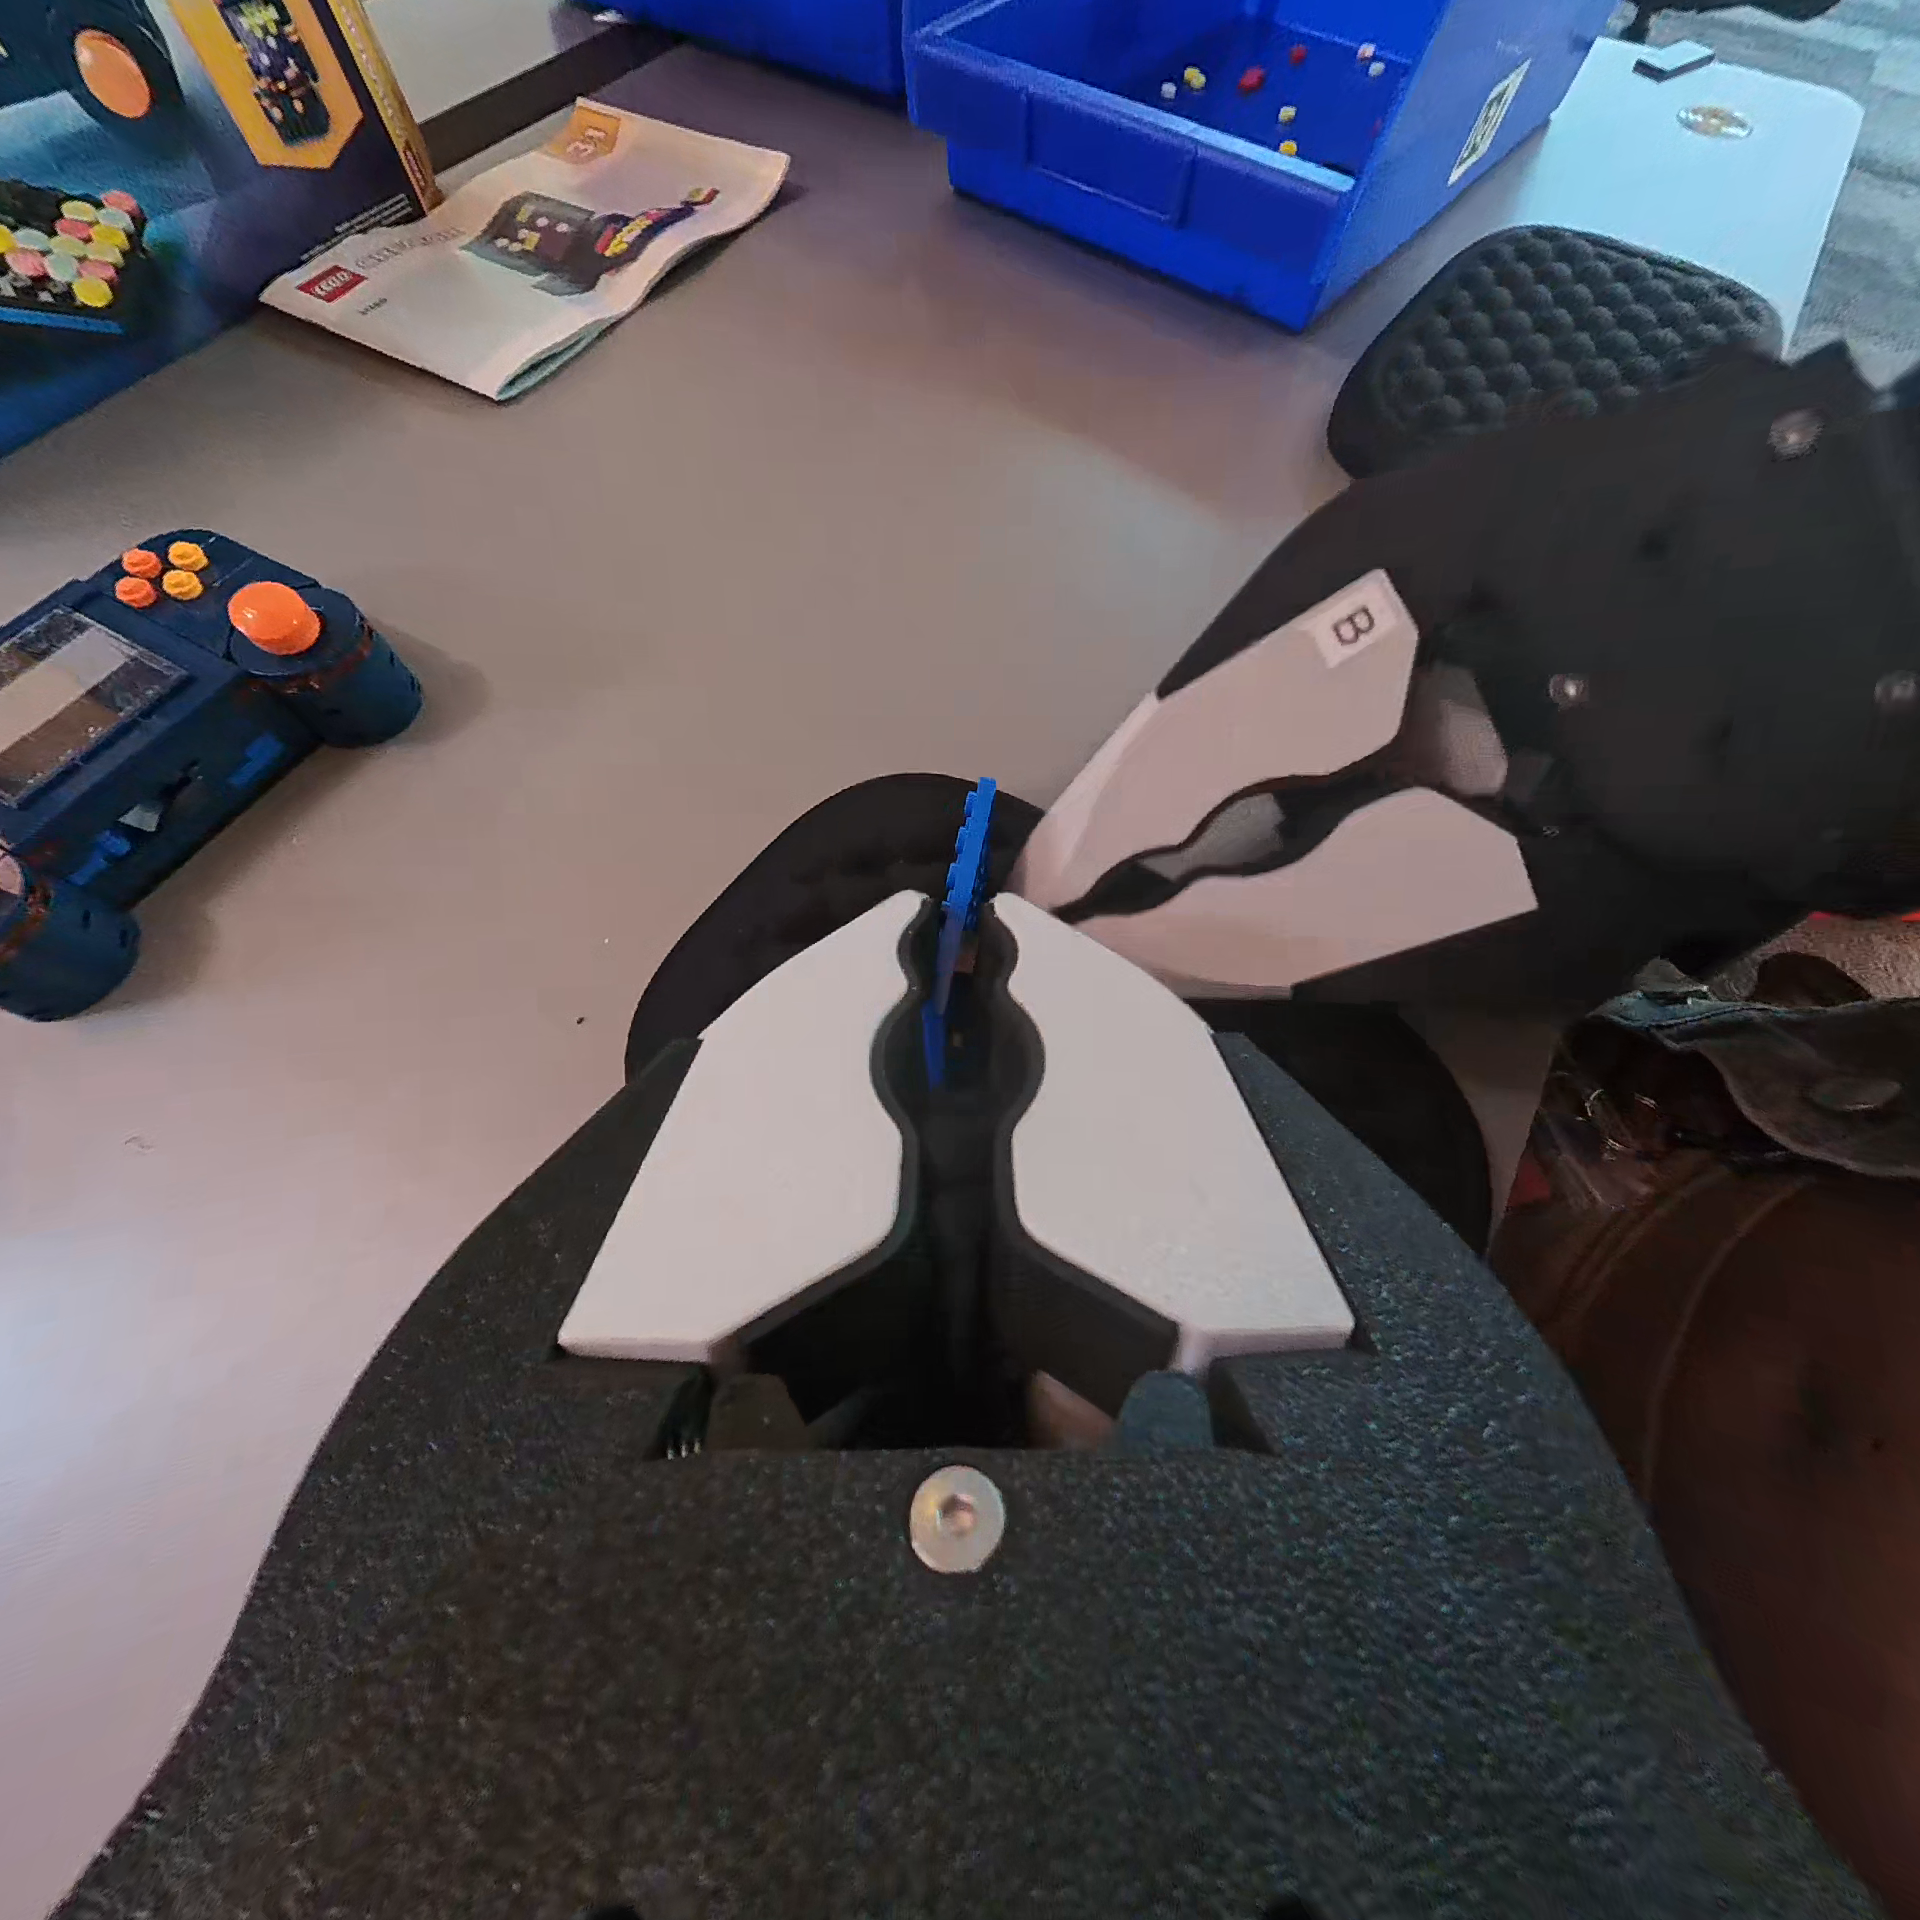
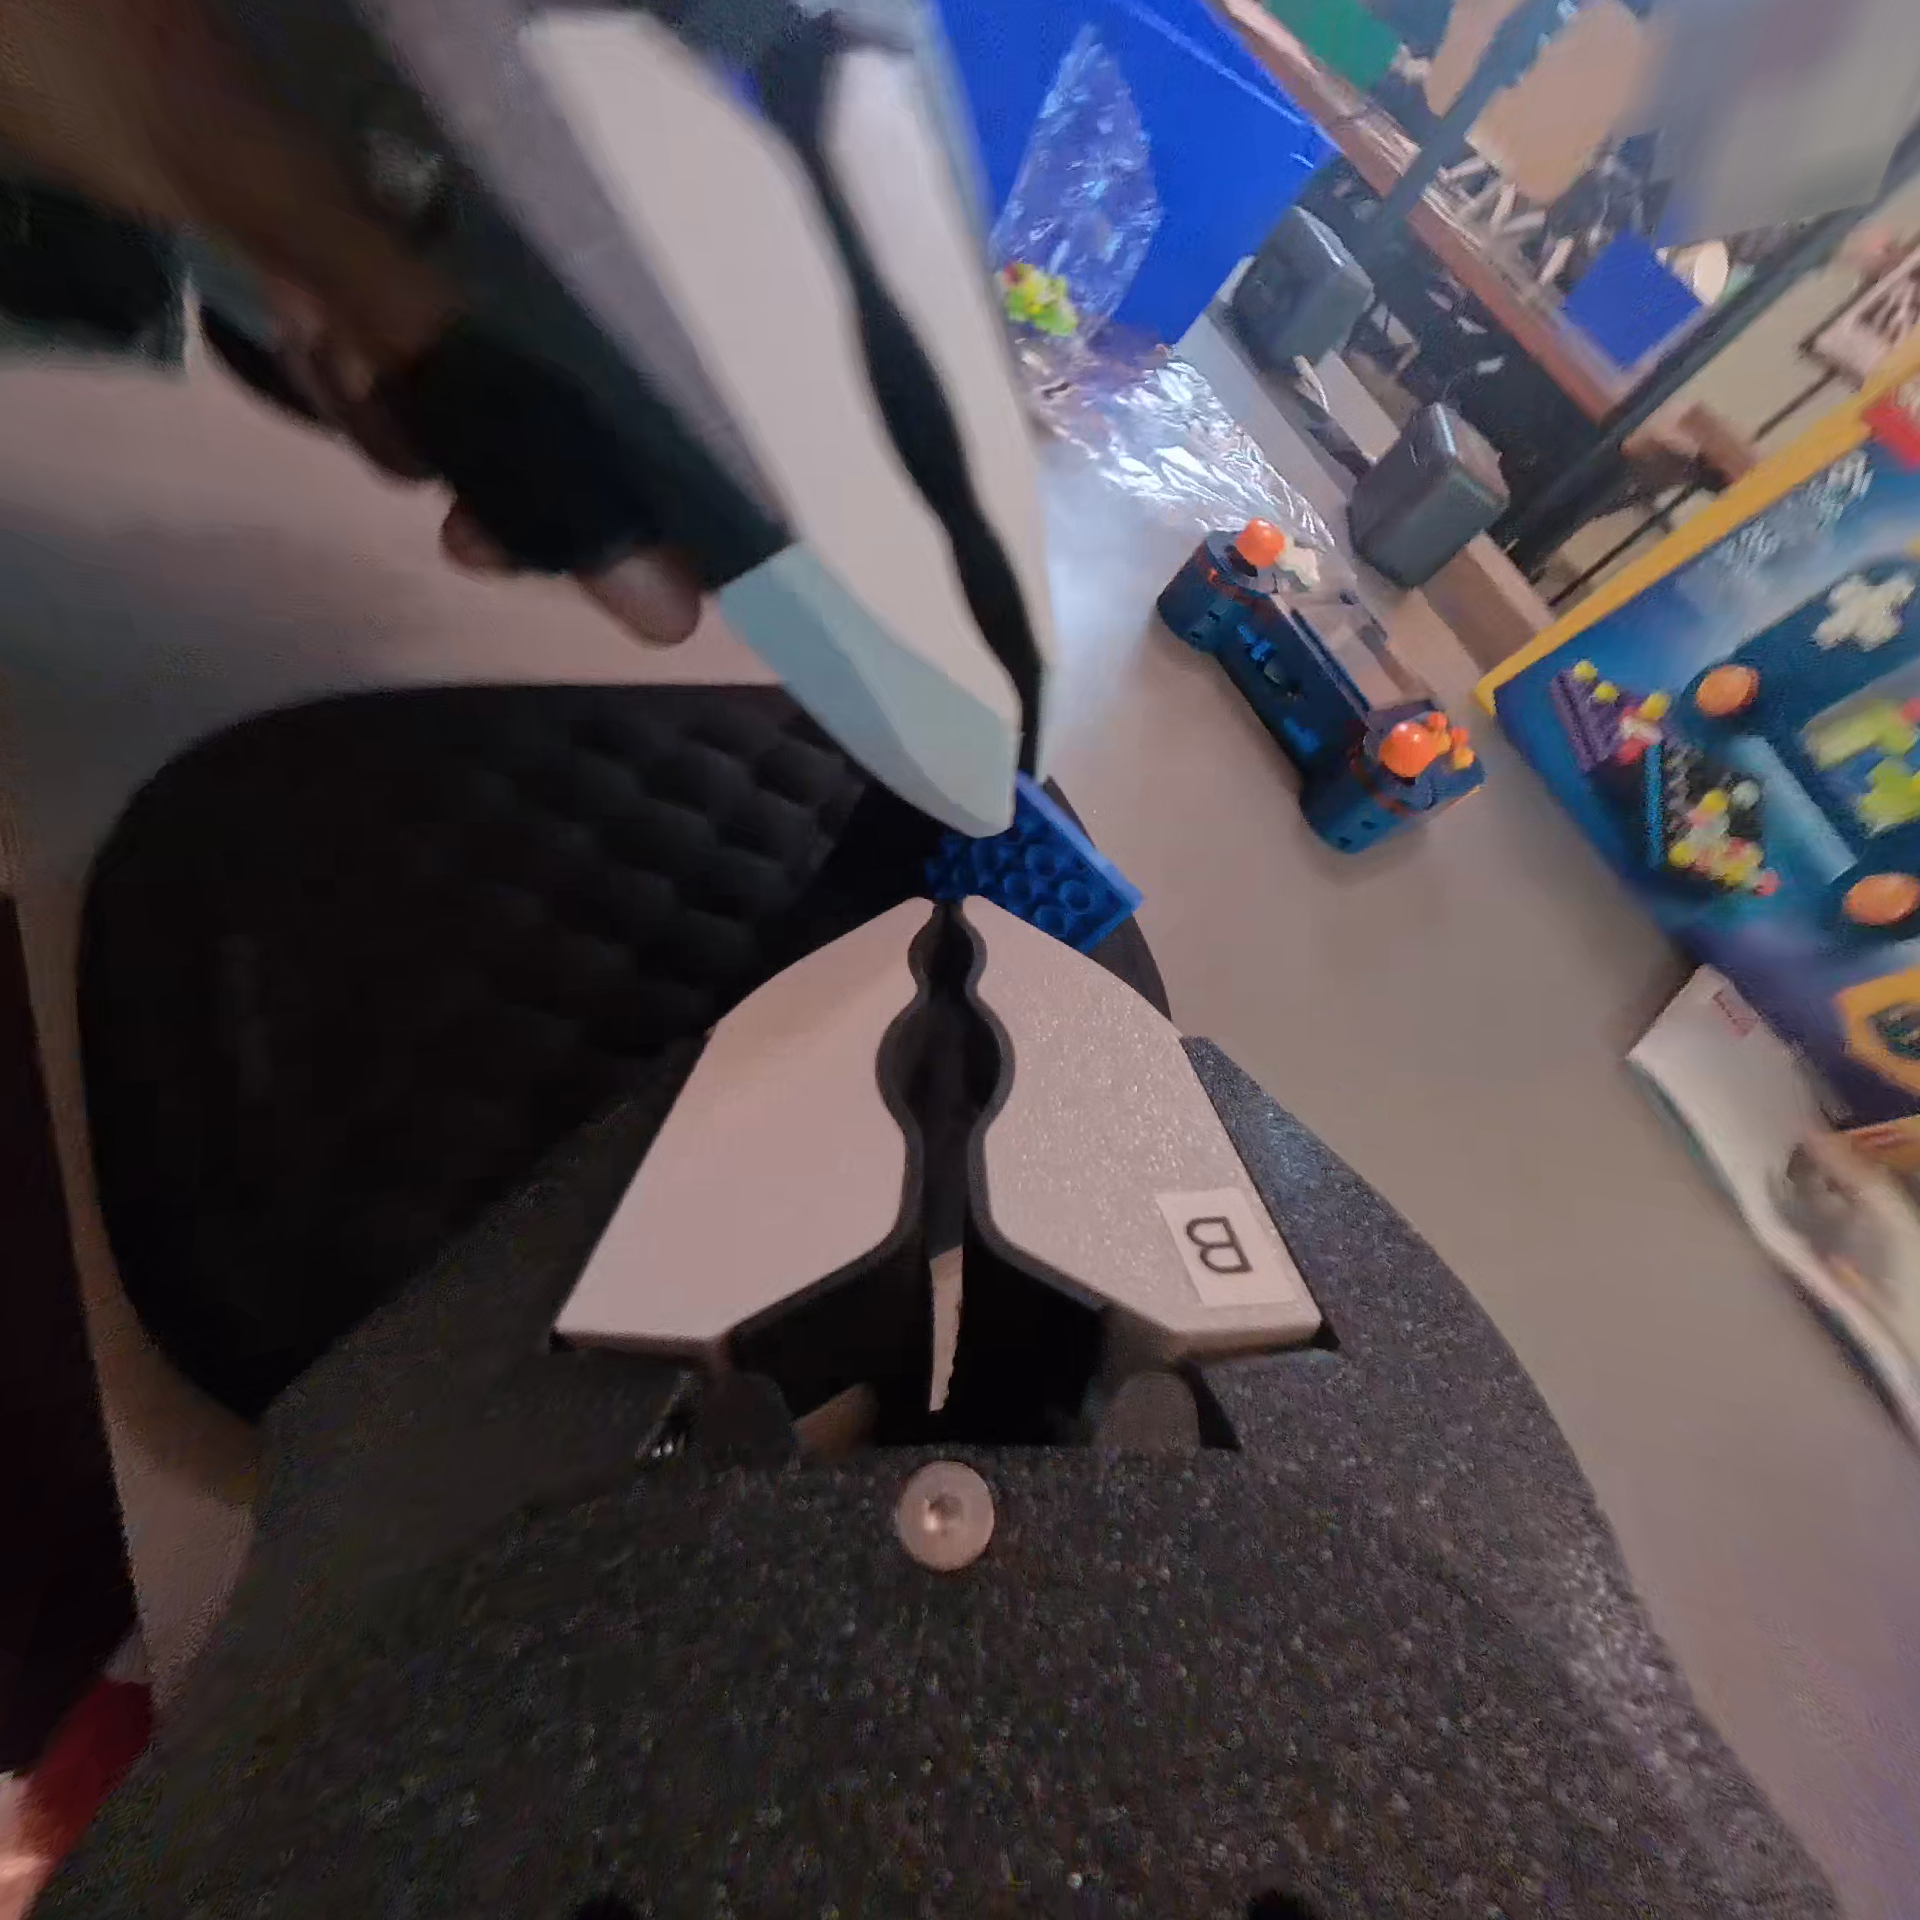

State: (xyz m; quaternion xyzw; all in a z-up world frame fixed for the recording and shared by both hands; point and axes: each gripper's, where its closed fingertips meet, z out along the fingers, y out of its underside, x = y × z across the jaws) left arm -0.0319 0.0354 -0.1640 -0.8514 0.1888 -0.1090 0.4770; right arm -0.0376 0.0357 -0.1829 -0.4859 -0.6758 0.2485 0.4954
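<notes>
My left gripper is shut on a thin blue studded plate, which it holds on edge above a black padded mat. My right gripper comes in from the right with its fingers shut, and its tips touch the plate's studded face. In the right wrist view my right gripper meets the blue plate from below. The left gripper comes down from the top of that view and grips the plate. I see nothing between the right fingertips.
A dark blue brick-built game controller with orange buttons lies on the grey table to the left. An instruction booklet, a toy box, blue bins and a second black pad lie farther back. A crinkled plastic bag lies beyond. The dark blue brick-built game controller is about 20 centimetres from both grippers' fingertips. It turns up in the right wrist view as well.
</notes>
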